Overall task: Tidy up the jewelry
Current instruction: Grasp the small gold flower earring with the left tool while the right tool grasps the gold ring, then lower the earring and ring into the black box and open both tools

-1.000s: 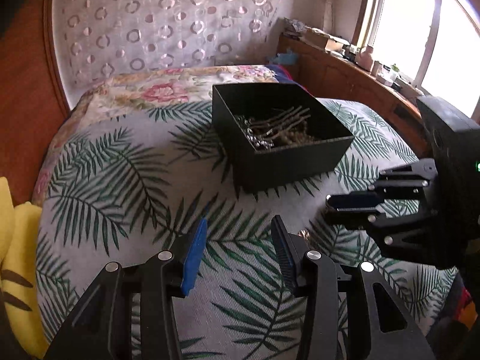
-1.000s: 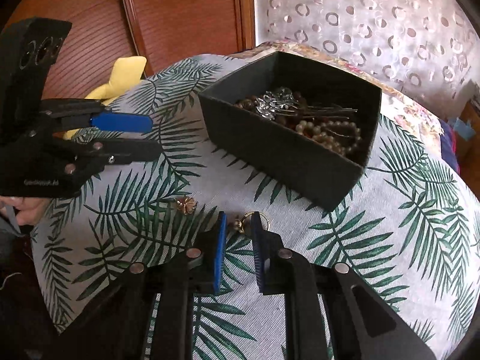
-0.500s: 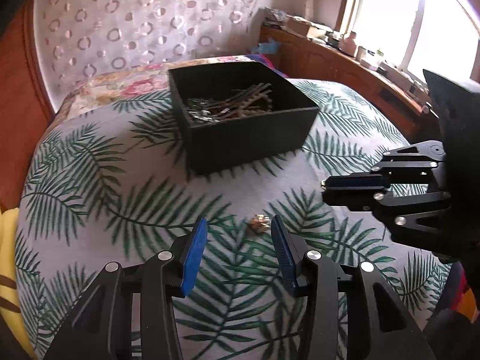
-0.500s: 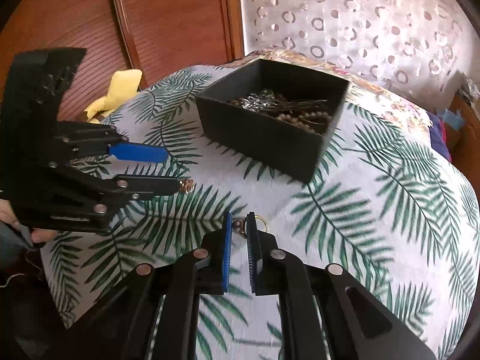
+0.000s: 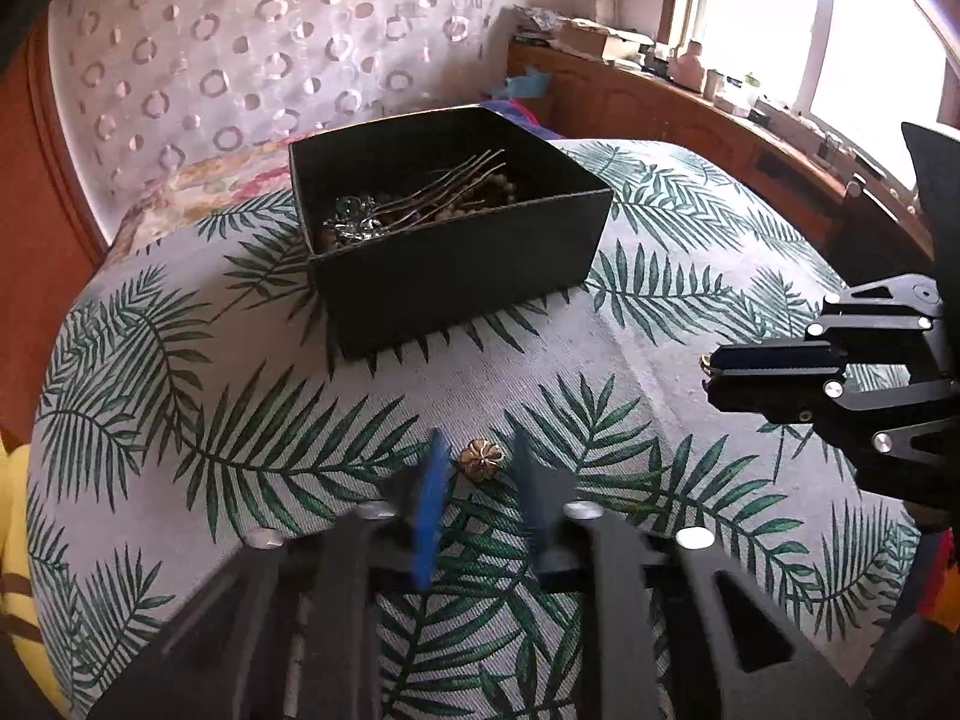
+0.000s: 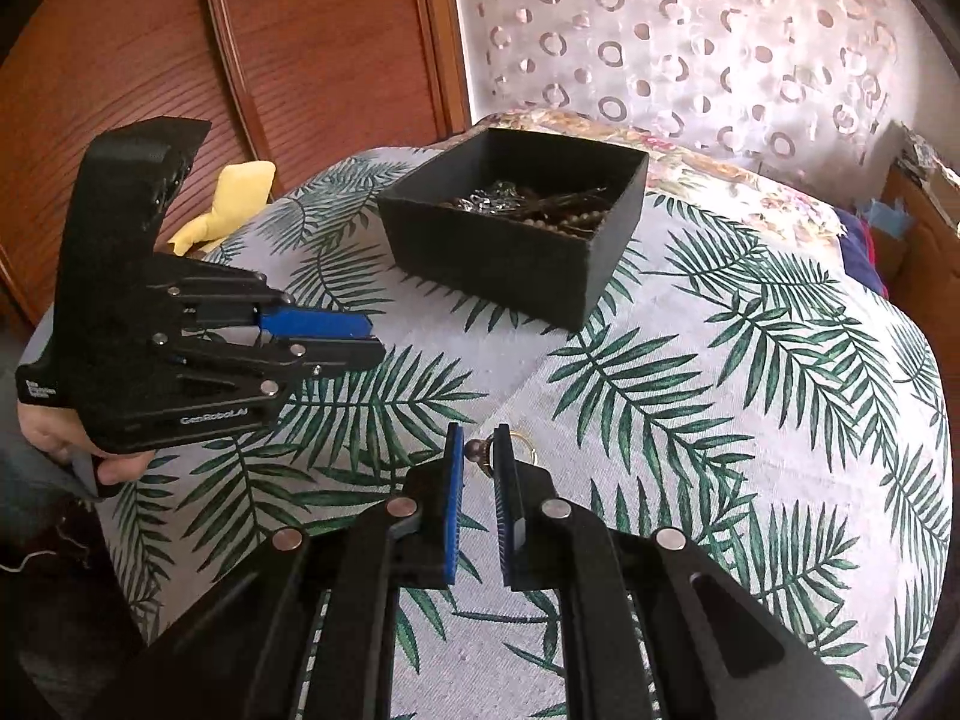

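Observation:
A small gold flower-shaped piece (image 5: 480, 461) lies on the leaf-print cloth between the tips of my left gripper (image 5: 480, 443). Its jaws are closing around the piece, with thin gaps still showing on both sides. Seen from the right wrist, the left gripper (image 6: 372, 339) hides the piece. My right gripper (image 6: 478, 435) is shut on a gold ring (image 6: 478, 452) with a dark bead, just over the cloth. In the left wrist view the right gripper (image 5: 711, 369) shows a glint of gold at its tip. The black open box (image 5: 456, 264) (image 6: 498, 252) beyond holds hairpins, beads and a silver piece.
The leaf-print cloth (image 5: 180, 420) covers a bed that falls away at its edges. A yellow cushion (image 6: 240, 198) lies at the left edge by wooden panels. A cluttered wooden sill (image 5: 690, 66) runs under the window. A person's hand (image 6: 48, 438) holds the left gripper.
The left gripper came up to the gold flower piece and its jaws narrowed around it. The right jaws closed onto the ring. Both grippers shifted relative to the box.

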A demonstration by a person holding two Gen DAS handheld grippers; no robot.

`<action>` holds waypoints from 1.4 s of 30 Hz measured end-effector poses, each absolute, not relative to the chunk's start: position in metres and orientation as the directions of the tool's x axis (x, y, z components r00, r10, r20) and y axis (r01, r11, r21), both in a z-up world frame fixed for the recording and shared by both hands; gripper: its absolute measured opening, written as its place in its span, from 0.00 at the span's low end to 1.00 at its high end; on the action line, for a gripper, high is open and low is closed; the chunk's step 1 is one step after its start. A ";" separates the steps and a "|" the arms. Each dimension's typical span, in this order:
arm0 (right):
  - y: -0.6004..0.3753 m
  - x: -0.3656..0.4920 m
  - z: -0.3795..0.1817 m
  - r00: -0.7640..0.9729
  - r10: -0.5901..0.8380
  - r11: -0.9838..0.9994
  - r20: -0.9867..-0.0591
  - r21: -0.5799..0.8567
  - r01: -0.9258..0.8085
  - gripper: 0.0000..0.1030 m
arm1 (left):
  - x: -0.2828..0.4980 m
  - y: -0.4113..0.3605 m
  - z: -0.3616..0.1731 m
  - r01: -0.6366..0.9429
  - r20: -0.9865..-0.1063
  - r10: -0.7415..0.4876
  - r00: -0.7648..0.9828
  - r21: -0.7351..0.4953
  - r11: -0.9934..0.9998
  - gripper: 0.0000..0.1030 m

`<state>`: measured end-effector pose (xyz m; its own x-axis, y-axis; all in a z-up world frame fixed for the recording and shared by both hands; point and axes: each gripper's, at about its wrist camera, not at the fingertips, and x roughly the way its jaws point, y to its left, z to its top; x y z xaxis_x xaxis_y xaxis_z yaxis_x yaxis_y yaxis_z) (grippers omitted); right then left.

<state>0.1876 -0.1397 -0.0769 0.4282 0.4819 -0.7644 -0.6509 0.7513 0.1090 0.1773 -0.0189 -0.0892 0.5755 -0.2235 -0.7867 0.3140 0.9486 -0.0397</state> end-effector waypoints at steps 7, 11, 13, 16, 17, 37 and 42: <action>-0.139 0.192 -0.071 0.434 0.494 0.750 -0.754 0.116 -0.651 0.11 | 0.178 -0.017 -0.085 0.312 -0.785 -0.230 0.575 -0.050 0.949 0.14; -0.134 0.198 -0.060 0.448 0.507 0.745 -0.736 0.113 -0.658 0.11 | 0.178 -0.016 -0.073 0.312 -0.768 -0.242 0.592 -0.058 0.948 0.14; -0.132 0.204 -0.053 0.458 0.515 0.742 -0.725 0.109 -0.661 0.11 | 0.180 -0.013 -0.064 0.310 -0.756 -0.246 0.606 -0.060 0.949 0.14; -0.128 0.215 -0.039 0.479 0.527 0.741 -0.702 0.103 -0.664 0.11 | 0.184 -0.010 -0.053 0.303 -0.737 -0.252 0.627 -0.068 0.951 0.14; -0.127 0.219 -0.035 0.485 0.533 0.740 -0.693 0.104 -0.665 0.11 | 0.186 -0.009 -0.050 0.300 -0.732 -0.253 0.633 -0.070 0.951 0.14; -0.100 0.285 -0.037 0.458 0.548 0.739 -0.699 0.149 -0.656 0.12 | 0.230 0.015 -0.025 0.247 -0.687 -0.235 0.688 -0.083 0.966 0.14; -0.100 0.286 -0.041 0.455 0.546 0.741 -0.704 0.152 -0.654 0.14 | 0.240 0.014 -0.026 0.250 -0.687 -0.239 0.686 -0.085 0.964 0.14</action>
